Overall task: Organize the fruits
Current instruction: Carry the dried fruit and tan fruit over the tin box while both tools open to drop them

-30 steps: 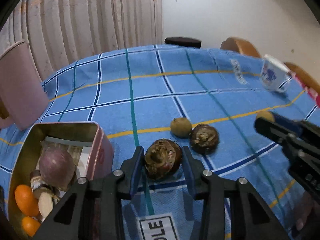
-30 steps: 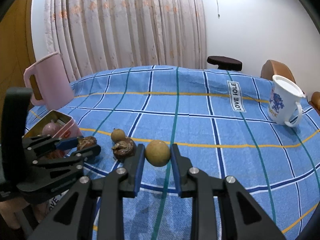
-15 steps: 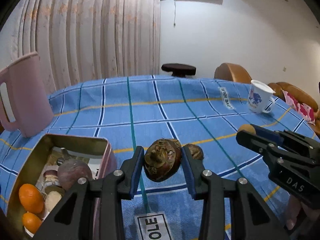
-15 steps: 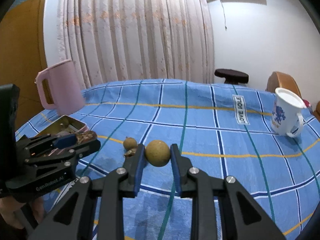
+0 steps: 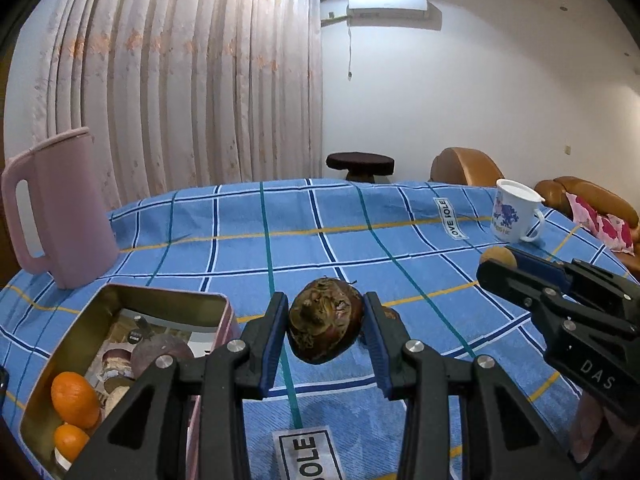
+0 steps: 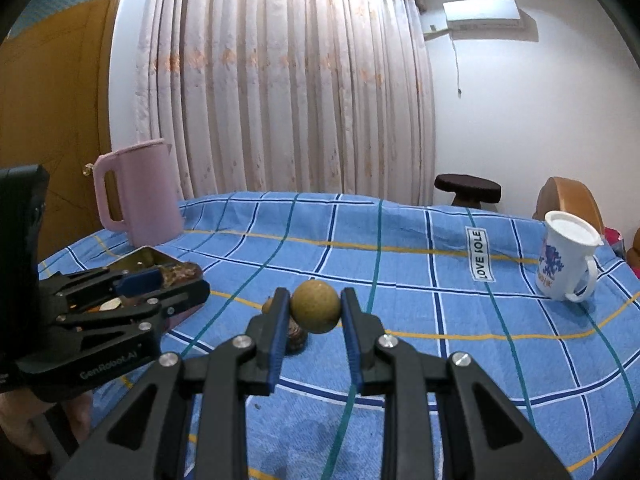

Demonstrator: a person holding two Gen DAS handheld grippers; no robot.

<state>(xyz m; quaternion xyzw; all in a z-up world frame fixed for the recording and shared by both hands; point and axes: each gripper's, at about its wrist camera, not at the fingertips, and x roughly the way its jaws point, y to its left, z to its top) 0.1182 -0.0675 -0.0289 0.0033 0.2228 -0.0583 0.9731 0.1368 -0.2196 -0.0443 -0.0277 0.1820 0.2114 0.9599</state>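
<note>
My left tool (image 5: pixel 326 330) grips a dark brown fruit (image 5: pixel 325 330) above the tabletop (image 5: pixel 320 240), the open tin (image 5: pixel 60 344) at eight o'clock. My right tool (image 6: pixel 315 312) is clamped on a round tan fruit (image 6: pixel 315 311), the white mug (image 6: pixel 564 264) at two o'clock.

The white label (image 6: pixel 481 255) sewn on the blue checked tablecloth (image 6: pixel 400 272) reads "LOVE IOLE". A second label (image 5: pixel 308 454) at the near cloth edge shows only "OLE". The right gripper (image 5: pixel 490 266) body bears "DAS". The left gripper (image 6: pixel 192 280) body bears "GenRobot.AI". The print on the white mug (image 6: pixel 564 260) is illegible.
</note>
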